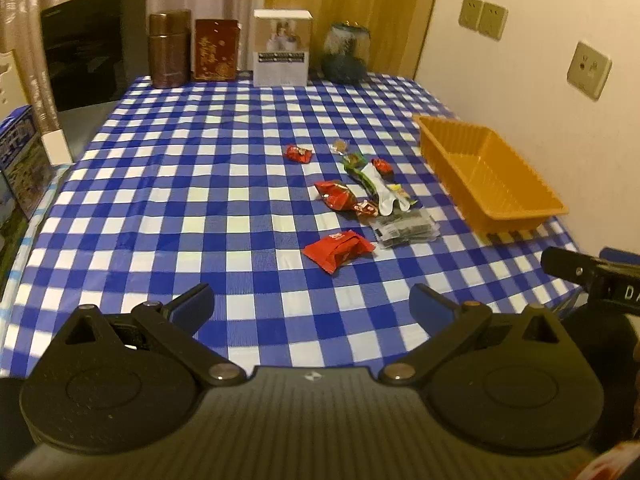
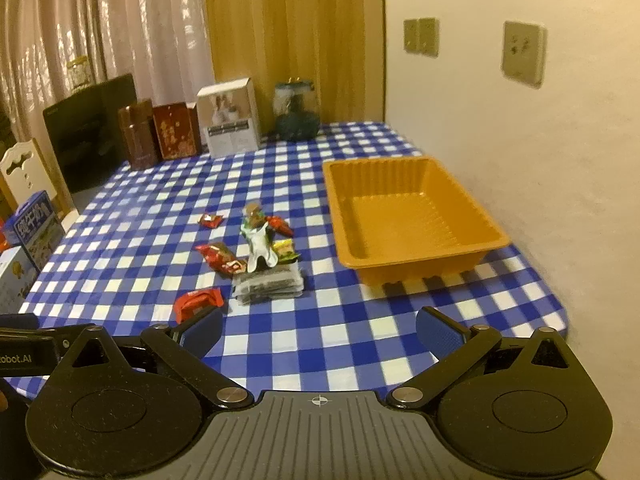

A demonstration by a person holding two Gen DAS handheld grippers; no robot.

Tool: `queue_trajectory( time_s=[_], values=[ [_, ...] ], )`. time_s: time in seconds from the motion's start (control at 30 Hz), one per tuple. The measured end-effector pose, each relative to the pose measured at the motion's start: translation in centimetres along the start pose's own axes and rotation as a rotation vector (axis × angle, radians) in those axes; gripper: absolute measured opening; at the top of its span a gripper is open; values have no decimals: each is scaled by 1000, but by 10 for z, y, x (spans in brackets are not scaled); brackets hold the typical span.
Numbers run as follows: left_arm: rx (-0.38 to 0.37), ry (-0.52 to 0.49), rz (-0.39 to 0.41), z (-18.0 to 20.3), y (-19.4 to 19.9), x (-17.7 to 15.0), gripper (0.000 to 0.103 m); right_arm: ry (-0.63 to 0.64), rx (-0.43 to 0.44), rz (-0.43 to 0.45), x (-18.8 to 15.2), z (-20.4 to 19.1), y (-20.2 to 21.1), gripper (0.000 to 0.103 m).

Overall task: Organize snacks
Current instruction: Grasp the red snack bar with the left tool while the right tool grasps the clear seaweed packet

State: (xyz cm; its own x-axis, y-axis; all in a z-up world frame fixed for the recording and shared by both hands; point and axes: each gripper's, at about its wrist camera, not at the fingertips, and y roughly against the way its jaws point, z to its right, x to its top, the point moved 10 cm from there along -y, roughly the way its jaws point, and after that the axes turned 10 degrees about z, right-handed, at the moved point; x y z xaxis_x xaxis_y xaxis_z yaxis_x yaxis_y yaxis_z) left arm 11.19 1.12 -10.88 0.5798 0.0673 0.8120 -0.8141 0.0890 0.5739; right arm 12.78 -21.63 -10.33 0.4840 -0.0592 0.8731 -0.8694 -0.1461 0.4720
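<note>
Both pairs of fingers stand wide apart and hold nothing: our left gripper [image 1: 312,306] fills the bottom of its view above the checked tablecloth [image 1: 192,184], and our right gripper [image 2: 320,330] does the same in its own view, over the cloth's near edge.

Largest on the cloth is the orange tray [image 2: 408,216], right of centre in the right wrist view and at the right side of the left one [image 1: 488,172], with bare floor showing inside it. Along the top of both frames we see a brown canister [image 1: 168,48], a dark red box [image 1: 216,50], a white box [image 1: 282,46] and a glass jar [image 1: 346,52] in a row.

Left of the tray, at mid-frame, lies the loose snack pile. A grey packet stack [image 2: 270,286] sits nearest the tray, with a green and white wrapper [image 2: 260,244] touching its far side. A red packet [image 2: 198,304] lies just above our right gripper's left fingertip. Two smaller red candies [image 2: 222,258] lie close together, and one small red candy [image 2: 211,221] sits apart at the pile's upper left.
</note>
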Motion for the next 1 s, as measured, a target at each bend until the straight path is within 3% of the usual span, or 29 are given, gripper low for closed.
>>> queue_trajectory(
  time_s=[0.27,0.77,0.87,1.0],
  values=[
    [-87,-117,-34,-1,-54,-5,102,-30,30,-25,-6,-1,-45,102],
    [-230,-347,-81,16,-148,-6,83,-61,52,-100,-29,0,-113,96],
    [-257,-394,-99,21,-160,-8,75,-71,58,-108,-31,-1,-121,95],
    [-292,-440,-126,27,-171,-13,58,-73,62,-117,-34,-1,-130,95]
  ],
)
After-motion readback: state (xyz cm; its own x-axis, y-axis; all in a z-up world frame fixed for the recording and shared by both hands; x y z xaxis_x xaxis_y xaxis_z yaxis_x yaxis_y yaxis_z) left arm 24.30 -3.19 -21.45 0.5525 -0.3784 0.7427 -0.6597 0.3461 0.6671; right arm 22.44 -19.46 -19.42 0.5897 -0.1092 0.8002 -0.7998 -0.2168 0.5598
